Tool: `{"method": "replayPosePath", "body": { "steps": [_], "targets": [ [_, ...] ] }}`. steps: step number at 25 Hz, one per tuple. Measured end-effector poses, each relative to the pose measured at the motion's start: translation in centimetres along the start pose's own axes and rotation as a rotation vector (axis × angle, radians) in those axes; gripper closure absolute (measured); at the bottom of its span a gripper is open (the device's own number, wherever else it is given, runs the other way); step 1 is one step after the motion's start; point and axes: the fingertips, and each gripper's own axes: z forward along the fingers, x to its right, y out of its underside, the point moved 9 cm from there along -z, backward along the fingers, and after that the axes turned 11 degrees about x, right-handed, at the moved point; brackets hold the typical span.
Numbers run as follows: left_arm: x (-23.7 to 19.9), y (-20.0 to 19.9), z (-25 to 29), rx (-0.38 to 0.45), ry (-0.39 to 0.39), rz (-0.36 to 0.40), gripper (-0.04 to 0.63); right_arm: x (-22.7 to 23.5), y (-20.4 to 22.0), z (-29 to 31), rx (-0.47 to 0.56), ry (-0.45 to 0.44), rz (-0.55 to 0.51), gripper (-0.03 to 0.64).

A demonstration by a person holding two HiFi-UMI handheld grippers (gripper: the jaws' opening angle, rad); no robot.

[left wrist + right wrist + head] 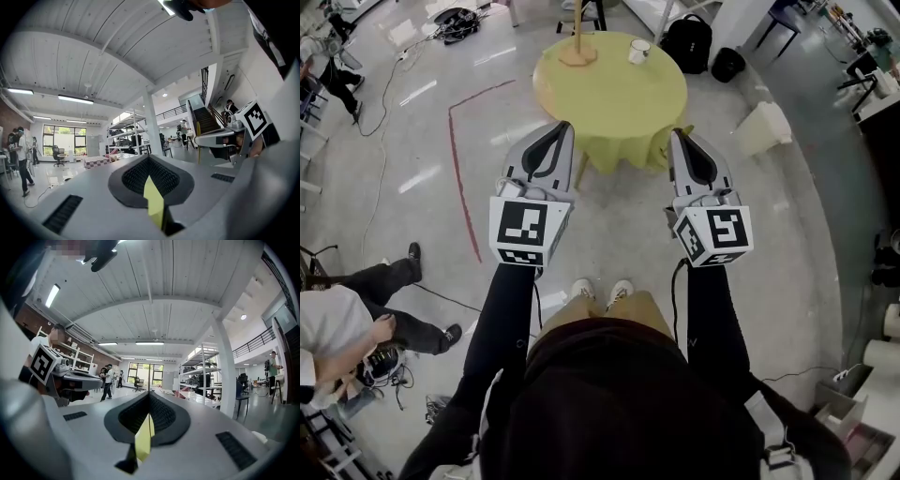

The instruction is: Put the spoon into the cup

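A white cup (638, 51) stands at the far right of a round table with a yellow-green cloth (614, 103), a few steps ahead of me. I cannot make out a spoon. My left gripper (563, 127) and right gripper (679, 134) are held level side by side in the air, short of the table's near edge. Both are shut with nothing between the jaws. In the left gripper view the left gripper (149, 157) shows its jaws pressed together; the right gripper view shows the same of the right gripper (149, 393).
A wooden stand (577, 52) rises at the table's far left. Behind the table lie a black backpack (686, 42) and a dark bin (728, 64); a white bin (761, 128) sits to its right. A red floor line (459, 178) and a seated person (356, 319) are at the left.
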Motion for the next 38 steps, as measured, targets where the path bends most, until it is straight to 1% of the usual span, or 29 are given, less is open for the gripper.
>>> {"method": "replayPosePath", "body": {
  "steps": [5, 9, 18, 25, 34, 38],
  "targets": [
    [-0.5, 0.5, -0.3, 0.001, 0.021, 0.003, 0.58, -0.7, 0.6, -0.2, 0.0, 0.02, -0.001, 0.589],
    [-0.6, 0.9, 0.0, -0.001, 0.029, -0.002, 0.58, -0.6, 0.7, 0.3, -0.002, 0.016, -0.005, 0.589],
    [-1.7, 2.4, 4.5, -0.005, 0.035, -0.01, 0.58, 1.8, 1.9, 4.4, 0.008, -0.007, -0.001, 0.589],
    [-2.8, 4.4, 11.0, -0.021, 0.036, 0.0, 0.58, 6.2, 4.1, 9.9, 0.019, -0.029, 0.026, 0.589],
    [-3.5, 7.0, 21.9, -0.043, 0.019, -0.006, 0.58, 14.8, 6.9, 17.4, 0.01, -0.07, 0.075, 0.589],
    [-3.5, 8.0, 25.7, -0.049, 0.011, -0.005, 0.58, 17.8, 8.4, 20.1, 0.01, -0.088, 0.098, 0.589]
  ]
}}
